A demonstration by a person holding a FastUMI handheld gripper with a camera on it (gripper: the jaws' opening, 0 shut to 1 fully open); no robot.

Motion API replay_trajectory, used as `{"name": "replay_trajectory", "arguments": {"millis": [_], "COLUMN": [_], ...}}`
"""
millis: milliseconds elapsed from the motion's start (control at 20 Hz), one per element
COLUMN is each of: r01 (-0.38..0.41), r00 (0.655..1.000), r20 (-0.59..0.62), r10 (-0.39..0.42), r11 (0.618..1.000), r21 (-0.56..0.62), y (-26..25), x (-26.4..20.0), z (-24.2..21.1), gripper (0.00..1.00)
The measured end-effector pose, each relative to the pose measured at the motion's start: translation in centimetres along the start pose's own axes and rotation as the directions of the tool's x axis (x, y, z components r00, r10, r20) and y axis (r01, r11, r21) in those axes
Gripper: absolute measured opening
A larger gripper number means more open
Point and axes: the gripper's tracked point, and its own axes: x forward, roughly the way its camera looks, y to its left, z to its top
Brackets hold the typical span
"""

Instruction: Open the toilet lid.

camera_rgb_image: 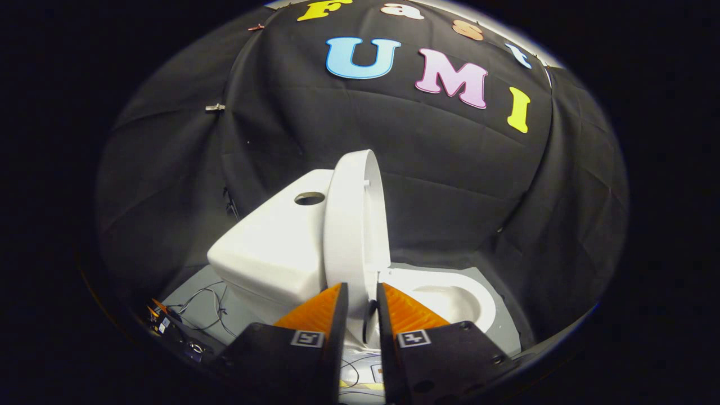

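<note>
Standing nearly upright, lid (351,225) leans against tank (270,247), long axis vertical, lower edge hidden behind hand-held gripper (361,298); fingers narrowly apart, contact unclear. Bowl (455,301) open beyond, partly cut off.

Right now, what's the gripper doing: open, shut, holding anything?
Gripper: fingers close together with the raised toilet lid edge in the narrow gap between them; whether both press on it cannot be told.

The lid (354,225) stands raised between the tank (270,247) and the bowl (450,298), just ahead of the tongs (361,298).
</note>
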Motion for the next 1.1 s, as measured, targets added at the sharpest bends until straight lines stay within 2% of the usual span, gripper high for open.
{"name": "replay_trajectory", "arguments": {"millis": [200,550,1100], "r01": [-0.002,-0.013,0.005], "r00": [1.0,0.998,0.958], "r20": [-0.015,0.068,0.284], "r10": [0.002,0.014,-0.022], "r11": [1.0,1.0,0.998], "r21": [-0.029,-0.018,0.059], "y": [-0.6,-2.5,-12.2], "x": [-0.3,-3.2,-11.5], "z": [-0.4,2.0,7.9], "gripper": [1.0,0.99,0.99]}}
